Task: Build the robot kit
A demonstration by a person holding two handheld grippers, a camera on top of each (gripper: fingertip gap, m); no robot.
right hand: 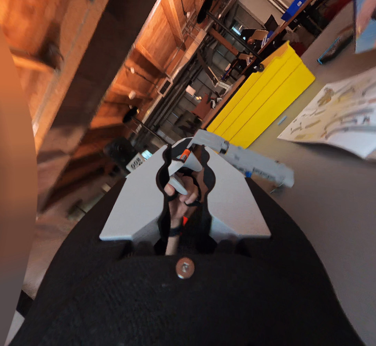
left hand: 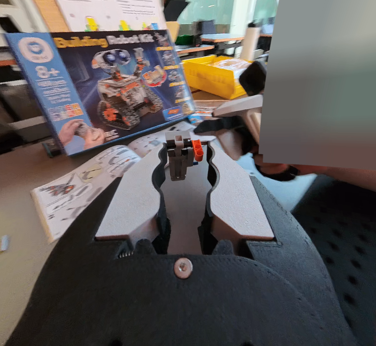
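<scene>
My left gripper [left hand: 185,147] is shut on a small grey brick assembly [left hand: 179,159] and holds it in the air above the table. An orange connector [left hand: 197,150] sits on a black axle at the assembly's right side. My right gripper shows in this view as a white finger with a black tip [left hand: 205,128] just above and right of the orange connector. In the right wrist view, my right gripper [right hand: 185,151] has its jaws apart around the orange connector [right hand: 185,155], with gaps on both sides. A white finger of the left gripper [right hand: 183,166] and the hand holding it [right hand: 183,198] lie beyond.
A blue robot-kit box [left hand: 114,88] stands behind an open instruction booklet [left hand: 85,183], which also shows in the right wrist view [right hand: 335,116]. A yellow bin [left hand: 211,78] [right hand: 262,96] sits at the back right. A long grey brick build [right hand: 258,165] lies on the table. The grippers are tip to tip, or close to it.
</scene>
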